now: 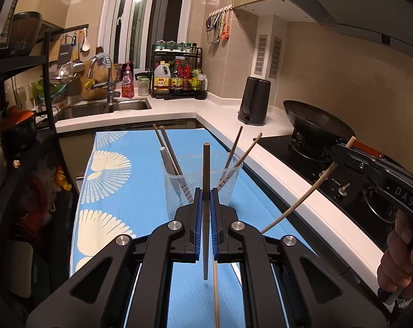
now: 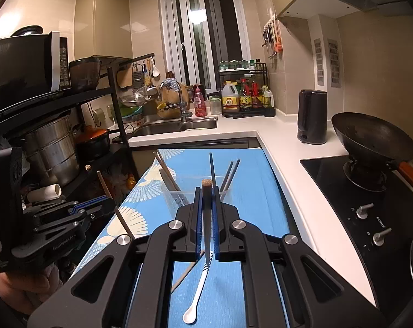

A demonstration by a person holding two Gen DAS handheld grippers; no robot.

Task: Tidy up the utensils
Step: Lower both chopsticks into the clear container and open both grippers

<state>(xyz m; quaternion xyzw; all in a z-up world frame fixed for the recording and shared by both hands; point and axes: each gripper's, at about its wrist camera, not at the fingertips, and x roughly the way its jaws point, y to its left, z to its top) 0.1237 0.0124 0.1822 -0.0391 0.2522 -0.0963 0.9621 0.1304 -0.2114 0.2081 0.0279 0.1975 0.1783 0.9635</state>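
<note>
Left gripper [image 1: 205, 205] clamped on thin dark grey chopstick [image 1: 205, 169], long axis near upright, raised above blue patterned cloth [image 1: 141, 191]. Right gripper [image 2: 205, 205] clamped on pale bamboo chopstick [image 2: 206, 188], also near upright. Clear plastic cup [image 1: 231, 186] just beyond, holding more chopsticks, tips splayed upward. White spoon [image 2: 198, 295] flat on cloth.

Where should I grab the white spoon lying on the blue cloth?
Grip the white spoon mid-handle, coming from straight above. It lies flat on the blue cloth, so the slim handle fits between the fingers better than the wider bowl at its near end.
</note>
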